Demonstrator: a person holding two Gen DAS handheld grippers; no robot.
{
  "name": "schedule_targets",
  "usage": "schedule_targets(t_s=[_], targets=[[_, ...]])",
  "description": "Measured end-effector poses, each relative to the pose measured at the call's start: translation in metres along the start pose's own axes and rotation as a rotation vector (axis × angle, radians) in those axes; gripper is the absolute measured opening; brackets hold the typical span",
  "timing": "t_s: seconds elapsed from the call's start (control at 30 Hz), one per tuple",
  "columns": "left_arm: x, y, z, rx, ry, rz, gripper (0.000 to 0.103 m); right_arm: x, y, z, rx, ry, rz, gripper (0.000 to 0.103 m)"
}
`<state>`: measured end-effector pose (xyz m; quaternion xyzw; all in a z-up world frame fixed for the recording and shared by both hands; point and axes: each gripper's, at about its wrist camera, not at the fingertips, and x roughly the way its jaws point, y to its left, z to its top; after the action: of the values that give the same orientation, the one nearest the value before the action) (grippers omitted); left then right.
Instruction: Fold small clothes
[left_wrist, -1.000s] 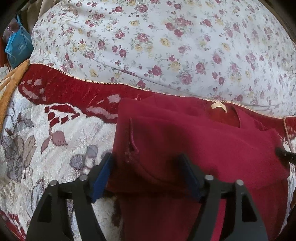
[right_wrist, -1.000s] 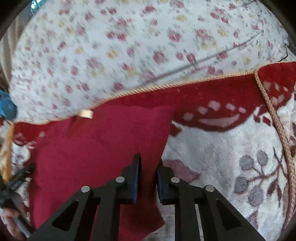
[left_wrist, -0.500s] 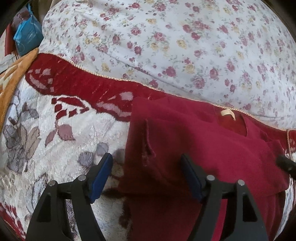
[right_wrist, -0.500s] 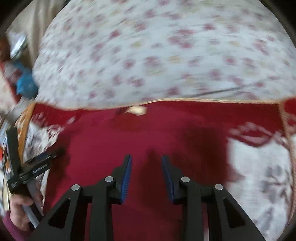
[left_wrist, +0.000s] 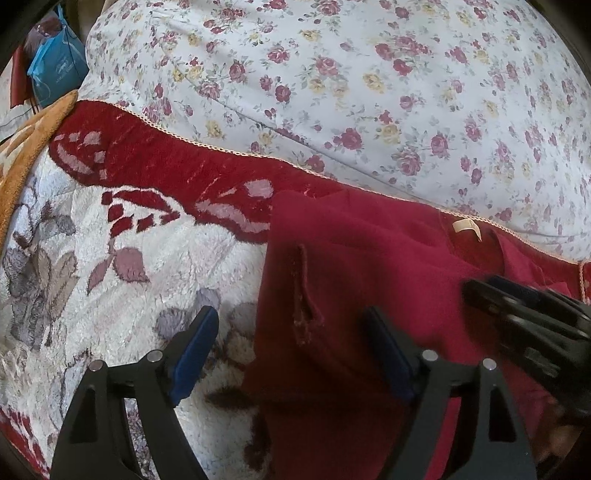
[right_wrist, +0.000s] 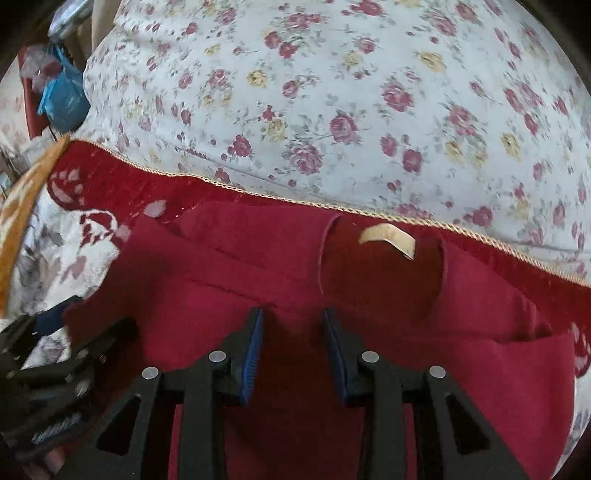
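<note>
Left gripper spread wide over the left edge of one red garment, gripping nothing. Right gripper partly open above its middle, empty. Garment flat on one rug, beside one floral cushion.

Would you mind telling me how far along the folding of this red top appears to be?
Partly done: the red top lies on the patterned blanket with both sides folded inward, neck label showing. In hand: nothing; the left gripper and right gripper are both open above it. Left: probably a final fold of the lower part up toward the collar.
</note>
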<state>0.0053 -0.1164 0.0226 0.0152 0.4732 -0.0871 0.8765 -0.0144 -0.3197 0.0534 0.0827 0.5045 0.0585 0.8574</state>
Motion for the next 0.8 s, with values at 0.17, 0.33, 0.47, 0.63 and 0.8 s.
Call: schedule_targets(t_s=[0.17,0.33,0.47,0.63,0.8], targets=[[-0.001,0.0,-0.001,0.005,-0.004,0.0,0.081,-0.06,-0.051,-0.032,0.051,-0.06,-0.08,0.058],[-0.001,-0.001,-0.002,0.011,-0.014,0.011,0.083,-0.079,-0.116,-0.065,0.135,-0.019,-0.232,0.059],[-0.005,-0.001,-0.004,0.018,-0.016,0.007,0.083,-0.082,-0.145,-0.08,0.192,-0.01,-0.236,0.056],[-0.021,0.004,-0.011,0.037,-0.033,-0.016,0.083,-0.118,-0.141,-0.092,0.24,-0.074,-0.195,0.063],[-0.027,0.01,-0.017,0.029,-0.038,-0.021,0.083,-0.108,-0.15,-0.109,0.327,-0.023,-0.131,0.07]])
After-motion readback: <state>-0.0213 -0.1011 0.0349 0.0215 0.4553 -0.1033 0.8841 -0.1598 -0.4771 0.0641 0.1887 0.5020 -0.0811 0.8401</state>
